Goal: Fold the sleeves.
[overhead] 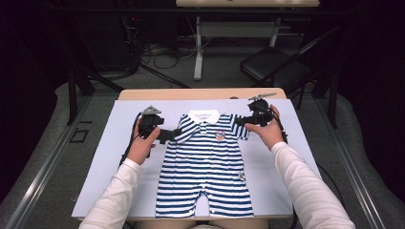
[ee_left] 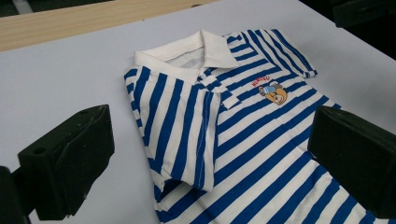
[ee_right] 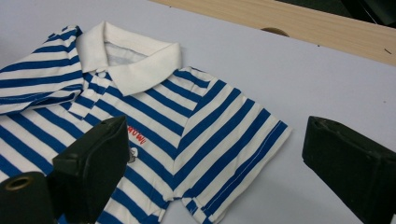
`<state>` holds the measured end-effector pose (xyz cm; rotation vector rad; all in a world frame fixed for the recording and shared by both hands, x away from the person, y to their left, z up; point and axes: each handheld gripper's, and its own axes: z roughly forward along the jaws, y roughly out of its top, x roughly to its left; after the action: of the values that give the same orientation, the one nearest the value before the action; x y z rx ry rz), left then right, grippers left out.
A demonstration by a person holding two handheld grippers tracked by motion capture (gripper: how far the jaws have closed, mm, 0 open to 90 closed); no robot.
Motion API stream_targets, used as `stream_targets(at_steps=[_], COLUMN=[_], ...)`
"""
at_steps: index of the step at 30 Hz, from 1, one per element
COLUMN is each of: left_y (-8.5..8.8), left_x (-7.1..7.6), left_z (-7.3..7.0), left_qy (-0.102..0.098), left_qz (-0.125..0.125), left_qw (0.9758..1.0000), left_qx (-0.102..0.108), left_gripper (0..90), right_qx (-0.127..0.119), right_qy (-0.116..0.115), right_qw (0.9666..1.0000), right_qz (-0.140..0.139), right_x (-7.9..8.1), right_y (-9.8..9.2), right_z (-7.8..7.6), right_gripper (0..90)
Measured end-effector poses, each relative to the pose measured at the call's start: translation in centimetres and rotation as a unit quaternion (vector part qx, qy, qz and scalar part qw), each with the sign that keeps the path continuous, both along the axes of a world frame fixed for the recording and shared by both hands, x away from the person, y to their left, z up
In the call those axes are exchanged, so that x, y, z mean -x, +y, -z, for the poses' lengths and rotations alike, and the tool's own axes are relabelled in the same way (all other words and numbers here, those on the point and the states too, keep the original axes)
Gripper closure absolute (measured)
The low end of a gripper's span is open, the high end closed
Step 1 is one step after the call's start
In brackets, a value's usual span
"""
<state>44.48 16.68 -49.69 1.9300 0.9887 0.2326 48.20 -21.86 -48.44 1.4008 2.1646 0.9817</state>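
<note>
A blue-and-white striped baby romper [overhead: 205, 162] with a white collar [overhead: 204, 116] lies face up on the pale sheet [overhead: 107, 162]. Its left sleeve [ee_left: 180, 140] is folded in over the chest, while the right sleeve [ee_right: 233, 140] lies spread flat. My left gripper [overhead: 170, 135] is open beside the folded sleeve, whose fold sits between the wide jaws [ee_left: 210, 163] without touching the pads. At the right sleeve my right gripper [overhead: 241, 121] is open too, its jaws [ee_right: 222, 168] standing on either side of the sleeve. A small bear badge [ee_left: 273, 93] marks the chest.
The sheet covers a wooden table whose far edge [overhead: 200, 93] shows behind the collar. Beyond the table are a black chair [overhead: 272, 67], a white table leg [overhead: 198, 47] and cables on the floor [overhead: 157, 52]. Bare sheet lies on both sides of the romper.
</note>
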Motion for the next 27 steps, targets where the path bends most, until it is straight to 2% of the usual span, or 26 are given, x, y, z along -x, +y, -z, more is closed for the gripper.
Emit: stream_targets(at_steps=[3,5,14,24,27], left_y=[0.0,0.0,0.0,0.0,0.0], left_x=[0.0,0.0,0.0,0.0,0.0], left_z=[0.0,0.0,0.0,0.0,0.0], left_qy=[0.0,0.001,0.001,0.0,0.001], left_qz=[0.0,0.0,0.0,0.001,0.0], left_qw=[1.0,1.0,1.0,1.0,1.0], left_qx=[0.001,0.0,0.002,0.002,0.003], left_gripper=[0.8,0.8,0.8,0.8,0.8], right_qx=[0.006,0.013,0.025,0.025,0.018], right_qy=[-0.002,-0.007,0.0,0.001,0.006], right_qw=[1.0,0.9999,0.9995,0.9988,0.9985], right_qz=[0.003,0.005,0.021,0.043,0.052], right_x=[-0.7,-1.1,-3.0,-4.2,-4.6], right_y=[0.2,0.3,0.4,0.0,-0.3], right_z=[-0.1,0.0,0.9,1.9,2.3], right_gripper=[14.5,15.3,27.0,36.3,38.4])
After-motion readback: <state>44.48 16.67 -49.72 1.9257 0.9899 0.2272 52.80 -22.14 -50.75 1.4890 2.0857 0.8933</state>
